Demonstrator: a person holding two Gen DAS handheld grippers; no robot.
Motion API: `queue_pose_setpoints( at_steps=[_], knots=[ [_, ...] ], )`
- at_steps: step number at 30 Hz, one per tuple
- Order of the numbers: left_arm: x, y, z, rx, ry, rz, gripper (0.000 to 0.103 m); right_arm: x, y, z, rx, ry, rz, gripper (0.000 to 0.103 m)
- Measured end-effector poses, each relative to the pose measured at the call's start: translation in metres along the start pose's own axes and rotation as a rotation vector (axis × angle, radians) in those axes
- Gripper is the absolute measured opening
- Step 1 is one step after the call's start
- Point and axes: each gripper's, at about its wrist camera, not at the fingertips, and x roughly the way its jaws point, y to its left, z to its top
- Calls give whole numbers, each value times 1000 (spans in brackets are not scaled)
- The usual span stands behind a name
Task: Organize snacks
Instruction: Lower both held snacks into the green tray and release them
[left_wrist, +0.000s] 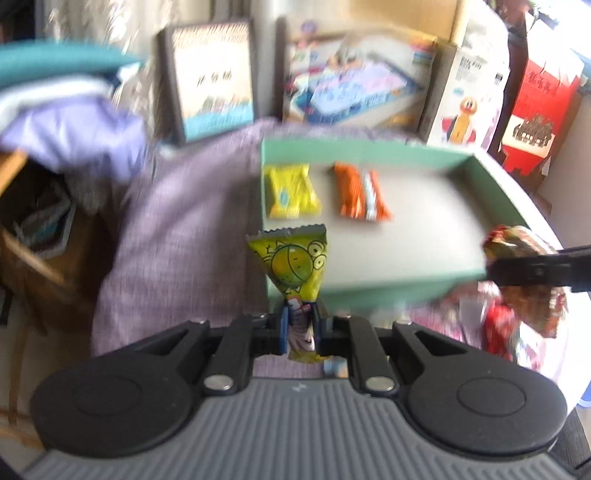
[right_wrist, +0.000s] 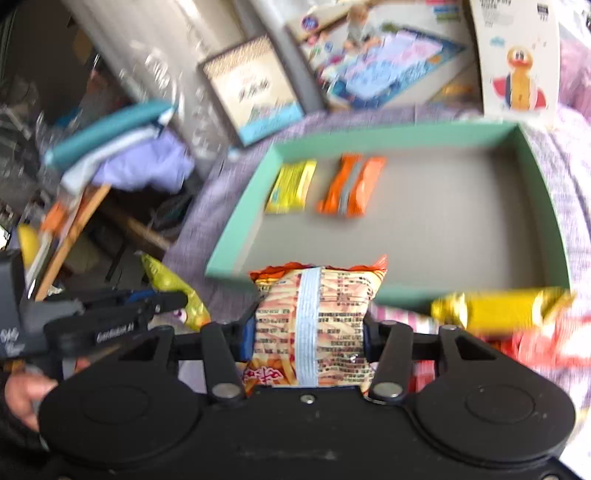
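Both tools loaded, both just short of the tray's near wall.

Left tool: clamped tight on the tail of the green-yellow cartoon pouch. Pouch stands up out of the jaws, long axis running straight fwd along the fingers, top seal pointing at the tray.

Right tool: jaws part-way in, pads pressing both sides of the fries pack. Pack sits seam-up, long axis also along the fingers, top edge overlapping the near wall in the right wrist view.

Teal tray lies dead ahead of both tools, on the purple cloth over the surface. Grey floor mostly bare. Already in: yellow packet in the far-left corner against the left wall, orange packet just beside it to the right, not touching. Both lie long axis front-to-back.

Key relation: free floor is to the right of the orange packet and across the whole near half. Left tool lines up w/ the tray's left wall, so its pouch prob. needs a small shift right to clear the wall. Right tool is already over the near-middle, so it looks the nearer of the two to a clean drop.

More snacks loose on the cloth near the right tool, e.g. yellow wrapped bar just outside the near-right corner. Frames are motion-blurred, so fine contact at the wall I can't tell.
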Motion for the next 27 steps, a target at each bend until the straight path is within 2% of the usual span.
queue_pose_setpoints(
  at_steps=[3,6,13,18,20,21,22,23,24,26,27],
  knots=[
    [16,-9,26,43,-6,-26,12,16,0,22,25,-23,-36,49],
    [43,-17,43,91,29,-26,12,43,-6,38,90,-14,-61,49],
    [92,-21,54,147,97,-9,11,98,-5,47,153,31,-70,49],
    [108,-17,58,160,106,27,11,123,-3,51,162,47,-73,49],
    [112,-14,58,150,107,37,12,128,-1,54,166,50,-59,54],
    [112,-12,59,136,108,39,21,127,-1,56,177,57,-49,60],
    [109,-10,58,123,108,33,46,128,-2,57,193,62,-35,82],
    [106,-7,57,106,108,3,52,128,-3,59,204,57,-28,103],
    [103,-5,57,83,109,-36,64,125,-4,59,206,36,-30,103],
    [97,-7,55,75,96,-34,78,119,-6,60,202,27,-30,103],
    [95,-8,55,81,86,-1,98,116,-7,60,205,26,-29,103]
  ],
)
